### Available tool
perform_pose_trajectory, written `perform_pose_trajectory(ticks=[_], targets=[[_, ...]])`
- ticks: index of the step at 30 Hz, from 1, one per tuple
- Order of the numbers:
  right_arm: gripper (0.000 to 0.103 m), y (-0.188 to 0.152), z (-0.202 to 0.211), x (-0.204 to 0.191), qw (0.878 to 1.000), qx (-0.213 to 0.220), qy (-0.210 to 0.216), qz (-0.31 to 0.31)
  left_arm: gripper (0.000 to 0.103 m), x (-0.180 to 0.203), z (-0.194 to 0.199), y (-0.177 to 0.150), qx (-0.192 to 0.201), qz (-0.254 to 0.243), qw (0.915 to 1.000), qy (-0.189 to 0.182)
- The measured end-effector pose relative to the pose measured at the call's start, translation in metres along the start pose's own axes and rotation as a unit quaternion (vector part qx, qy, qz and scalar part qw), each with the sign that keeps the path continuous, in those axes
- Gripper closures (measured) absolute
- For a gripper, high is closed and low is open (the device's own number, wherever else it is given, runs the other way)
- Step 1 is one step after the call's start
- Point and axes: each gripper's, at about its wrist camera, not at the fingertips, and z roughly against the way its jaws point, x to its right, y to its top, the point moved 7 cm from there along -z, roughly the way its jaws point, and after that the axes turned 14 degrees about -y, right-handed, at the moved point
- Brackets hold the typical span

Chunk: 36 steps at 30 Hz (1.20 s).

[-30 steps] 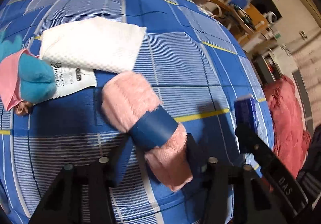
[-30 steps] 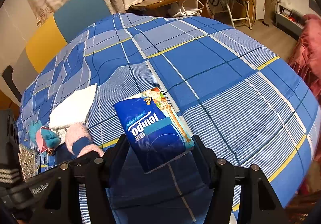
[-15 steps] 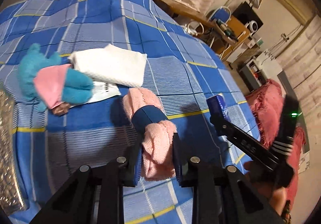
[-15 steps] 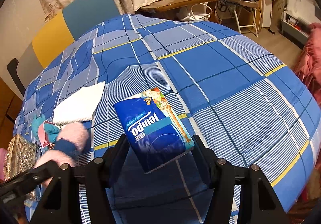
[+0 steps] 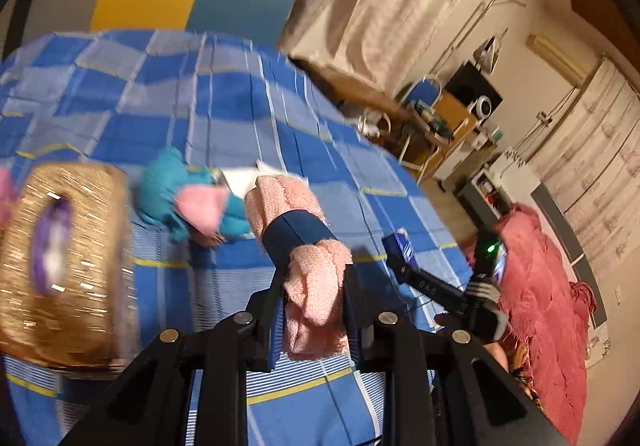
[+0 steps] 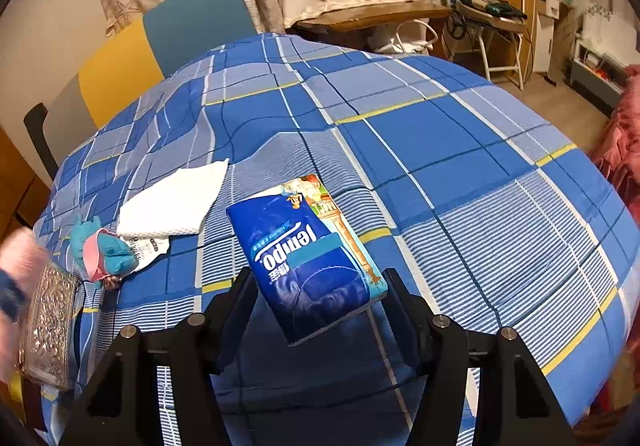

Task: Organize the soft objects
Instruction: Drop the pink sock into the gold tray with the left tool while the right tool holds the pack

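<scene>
The left gripper (image 5: 314, 310), having just closed, pinches a pink rolled towel (image 5: 308, 246); the gold box (image 5: 60, 262) at nine o'clock is blurred. The right gripper (image 6: 320, 310) stands half-wide around the blue tissue pack (image 6: 308, 254); whether it touches is unclear.

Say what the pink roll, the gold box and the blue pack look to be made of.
Pink roll: fuzzy knit or terry cloth, fibres fraying at its edges.
Gold box: embossed, shiny, perhaps metal or metallic plastic.
Blue pack: glossy printed plastic film, likely holding tissues.
</scene>
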Motion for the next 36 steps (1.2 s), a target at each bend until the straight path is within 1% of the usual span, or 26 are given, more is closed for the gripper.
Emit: perform_pose_trajectory(ticks=[4,7,10,14,19,23,28,32,36], targets=[[0.04,-0.001,0.004,-0.005,1.0,0.01,-0.001,0.011,0.079,-0.007,0.046,0.015,0.035,-0.013,0.9993,0.009],[0.04,0.0,0.008,-0.008,1.0,0.017,0.004,0.01,0.079,-0.023,0.087,0.024,0.061,-0.017,0.9977,0.024],[0.04,0.004,0.013,-0.008,1.0,0.029,0.004,0.01,0.079,-0.043,0.119,0.026,0.073,-0.019,0.9961,0.045],[0.04,0.008,0.017,-0.004,0.999,0.045,-0.007,0.006,0.079,-0.09,0.175,0.022,0.097,-0.01,0.9909,0.093],[0.04,0.009,0.023,-0.003,0.999,0.05,-0.016,0.001,0.079,-0.151,0.227,0.008,0.118,0.035,0.983,0.136],[0.04,0.005,0.034,-0.005,0.999,0.051,-0.009,-0.007,0.079,-0.189,0.255,-0.01,0.123,0.055,0.9769,0.166],[0.04,-0.007,0.059,-0.021,0.998,0.055,0.011,0.002,0.079,-0.243,0.282,-0.038,0.109,0.09,0.9697,0.199],[0.04,-0.016,0.088,-0.041,0.997,0.067,0.035,0.009,0.079,-0.279,0.297,-0.061,0.099,0.119,0.966,0.207],[0.04,-0.026,0.118,-0.068,0.995,0.078,0.061,0.019,0.079,-0.308,0.307,-0.077,0.079,0.126,0.9634,0.223]])
